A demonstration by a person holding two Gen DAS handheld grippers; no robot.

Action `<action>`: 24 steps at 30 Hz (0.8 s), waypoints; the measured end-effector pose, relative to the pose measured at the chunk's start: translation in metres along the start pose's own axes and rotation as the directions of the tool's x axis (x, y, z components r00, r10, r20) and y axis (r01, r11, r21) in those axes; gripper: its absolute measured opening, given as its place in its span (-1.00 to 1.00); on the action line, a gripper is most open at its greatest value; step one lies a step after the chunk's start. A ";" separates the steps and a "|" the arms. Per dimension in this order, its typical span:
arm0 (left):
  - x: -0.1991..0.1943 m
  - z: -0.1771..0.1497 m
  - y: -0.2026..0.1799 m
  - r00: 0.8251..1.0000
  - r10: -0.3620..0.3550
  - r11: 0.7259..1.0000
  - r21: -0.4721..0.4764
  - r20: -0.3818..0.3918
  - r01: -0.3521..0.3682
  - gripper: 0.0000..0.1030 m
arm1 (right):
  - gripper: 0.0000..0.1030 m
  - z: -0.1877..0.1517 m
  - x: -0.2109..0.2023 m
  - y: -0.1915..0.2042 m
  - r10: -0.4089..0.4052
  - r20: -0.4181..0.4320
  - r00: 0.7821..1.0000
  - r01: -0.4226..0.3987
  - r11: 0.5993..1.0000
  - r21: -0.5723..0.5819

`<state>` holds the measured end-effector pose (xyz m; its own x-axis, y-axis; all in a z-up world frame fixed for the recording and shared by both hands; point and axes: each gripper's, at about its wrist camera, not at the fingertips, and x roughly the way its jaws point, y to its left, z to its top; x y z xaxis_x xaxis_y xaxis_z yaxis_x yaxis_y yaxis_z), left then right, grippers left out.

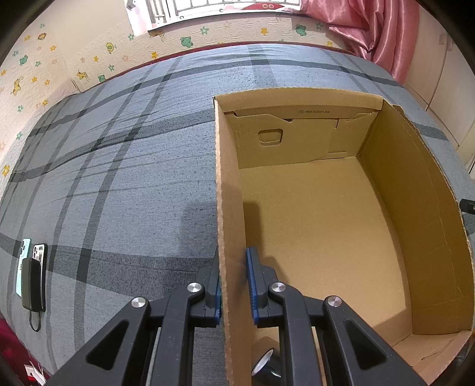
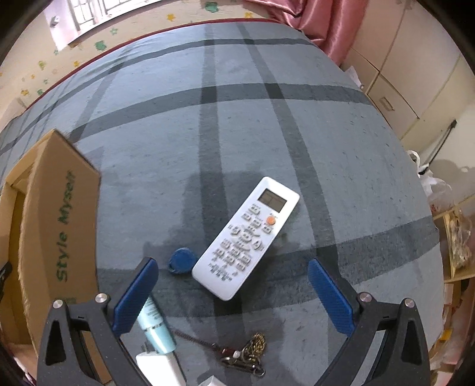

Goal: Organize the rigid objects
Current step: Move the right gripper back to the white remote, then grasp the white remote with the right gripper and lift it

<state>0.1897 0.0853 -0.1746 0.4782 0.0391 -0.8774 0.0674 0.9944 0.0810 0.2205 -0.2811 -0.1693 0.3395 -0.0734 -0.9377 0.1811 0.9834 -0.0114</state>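
A brown cardboard box stands open on the grey plaid bed; it also shows at the left of the right wrist view. My left gripper straddles the box's left wall, one blue pad on each side, closed on it. A dark tape roll lies inside the box near the front. My right gripper is open wide above the bed, just short of a white remote control. A blue key fob lies left of the remote.
Two phones and a black power bank lie at the bed's left. Near my right gripper lie a light blue tube, a white charger and a key bunch with chain. Pink curtain and cabinets stand beyond.
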 end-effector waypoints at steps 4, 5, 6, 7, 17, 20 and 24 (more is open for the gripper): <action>0.001 0.000 -0.001 1.000 0.004 1.000 0.004 0.000 -0.004 -0.72 | 1.00 0.008 0.010 -0.004 -0.013 -0.008 1.000 0.014 0.999 0.041; 0.001 0.000 -0.001 1.000 0.003 1.000 0.004 -0.001 -0.003 -0.72 | 0.99 0.010 0.013 -0.004 -0.015 -0.012 1.000 0.015 0.999 0.051; 0.001 0.001 0.000 1.000 0.001 1.000 0.002 -0.002 -0.001 -0.72 | 0.99 0.011 0.016 -0.006 -0.019 -0.016 1.000 0.020 0.998 0.065; 0.001 0.001 0.000 1.000 -0.001 1.000 0.000 -0.003 0.001 -0.72 | 0.99 0.014 0.020 -0.007 -0.022 -0.023 0.999 0.024 0.997 0.080; 0.000 0.001 -0.001 1.000 0.004 1.000 0.003 -0.002 -0.004 -0.72 | 0.99 0.026 0.056 -0.010 -0.046 -0.077 0.996 0.058 0.985 0.165; 0.000 0.001 -0.001 1.000 0.005 1.000 0.004 -0.002 -0.005 -0.72 | 0.99 0.030 0.065 -0.012 -0.050 -0.091 0.995 0.067 0.978 0.197; 0.000 0.001 -0.001 1.000 0.008 1.000 0.007 -0.003 -0.008 -0.72 | 0.99 0.034 0.072 -0.014 -0.062 -0.105 0.993 0.086 0.966 0.242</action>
<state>0.1907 0.0839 -0.1745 0.4762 0.0469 -0.8781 0.0702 0.9934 0.0911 0.2738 -0.3062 -0.2244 0.2292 -0.1168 -0.9663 0.4277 0.9039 -0.0078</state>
